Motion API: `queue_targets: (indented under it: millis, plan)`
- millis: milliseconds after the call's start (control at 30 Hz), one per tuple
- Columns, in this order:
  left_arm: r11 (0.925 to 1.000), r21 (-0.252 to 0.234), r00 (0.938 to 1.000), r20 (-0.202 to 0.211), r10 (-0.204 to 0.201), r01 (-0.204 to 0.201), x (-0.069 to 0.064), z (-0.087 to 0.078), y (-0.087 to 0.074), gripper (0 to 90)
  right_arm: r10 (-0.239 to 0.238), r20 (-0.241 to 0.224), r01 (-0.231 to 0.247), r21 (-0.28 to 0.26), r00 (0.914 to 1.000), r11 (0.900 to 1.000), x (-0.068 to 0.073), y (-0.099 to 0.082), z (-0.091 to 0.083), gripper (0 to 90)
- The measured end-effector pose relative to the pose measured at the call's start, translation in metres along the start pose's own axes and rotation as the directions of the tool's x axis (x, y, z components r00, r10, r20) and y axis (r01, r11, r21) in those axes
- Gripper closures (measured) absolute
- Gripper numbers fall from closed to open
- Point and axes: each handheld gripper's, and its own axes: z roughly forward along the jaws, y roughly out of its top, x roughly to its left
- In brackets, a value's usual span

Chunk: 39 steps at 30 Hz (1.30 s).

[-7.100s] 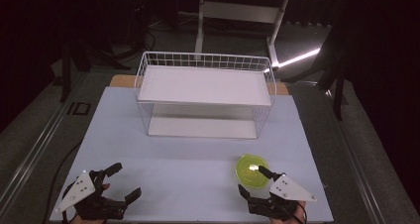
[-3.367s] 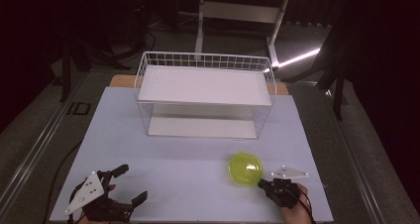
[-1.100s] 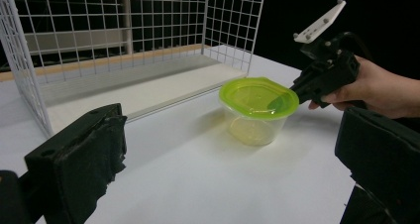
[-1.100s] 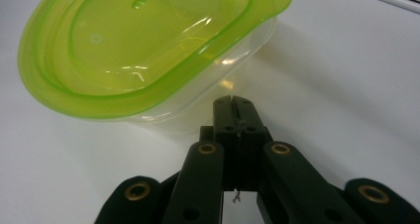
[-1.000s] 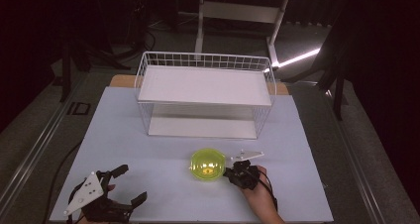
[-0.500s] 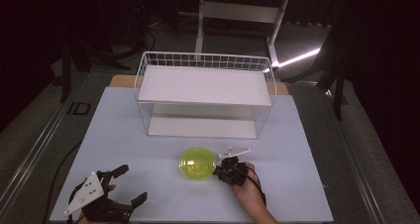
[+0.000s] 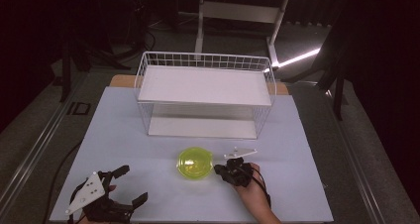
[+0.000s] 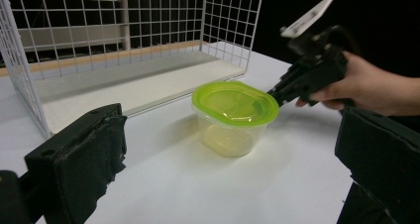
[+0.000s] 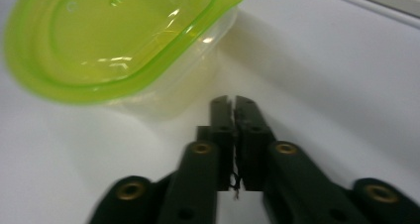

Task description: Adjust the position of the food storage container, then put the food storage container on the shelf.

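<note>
A clear tub with a lime-green lid [image 7: 195,163] [image 8: 234,115] [image 9: 124,40] stands on the pale table mat in front of the wire rack. My right gripper [image 7: 218,168] [image 9: 232,101] is shut with nothing between its jaws. Its tips sit against the tub's right side, just under the lid rim. My left gripper [image 7: 134,183] rests open at the near left corner of the mat, well left of the tub. Its padded fingers [image 8: 79,154] frame the tub from a distance in the left gripper view.
A white wire rack [image 7: 205,60] [image 8: 148,16] with a white upper shelf and a white base board stands at the back middle of the mat [image 7: 124,135]. Dark floor and furniture legs surround the table.
My shut right gripper has travelled left from the near right corner, and the green-lidded tub has slid left ahead of it to the middle, in front of the rack. The left gripper has stayed put.
</note>
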Motion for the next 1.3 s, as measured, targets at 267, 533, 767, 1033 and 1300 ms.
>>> queue_targets:
  millis: [267, 533, 767, 1033, 1300]
  plan:
    - [0.9999, 0.011, 0.9990, 0.043, -0.013, 0.012, -0.001, 0.005, -0.001, 0.4, -0.017, -0.015, 0.016, -0.083, 0.9997, 0.9964, 0.007, -0.007, -0.038, 74.6]
    - [0.9977, 0.063, 0.9985, 0.051, 0.023, -0.026, -0.006, 0.013, 0.008, 0.4, -0.006, -0.035, 0.000, -0.184, 0.9994, 0.9829, 0.015, -0.007, -0.068, 30.9]
    - [0.9915, 0.126, 0.9943, 0.105, 0.017, -0.030, -0.008, 0.024, 0.024, 0.4, -0.061, -0.080, 0.044, -0.201, 0.9949, 0.9786, 0.022, 0.001, -0.075, 16.4]
    - [0.9927, 0.121, 0.9951, 0.098, -0.014, 0.002, -0.003, 0.035, 0.041, 0.3, -0.059, -0.091, 0.033, -0.259, 0.9941, 0.9653, 0.025, 0.012, -0.078, 14.6]
    - [0.9869, 0.149, 0.9911, 0.109, -0.077, 0.060, 0.007, 0.065, 0.055, 0.3, -0.094, -0.067, 0.070, -0.304, 0.9933, 0.9500, 0.022, 0.026, -0.069, 19.2]
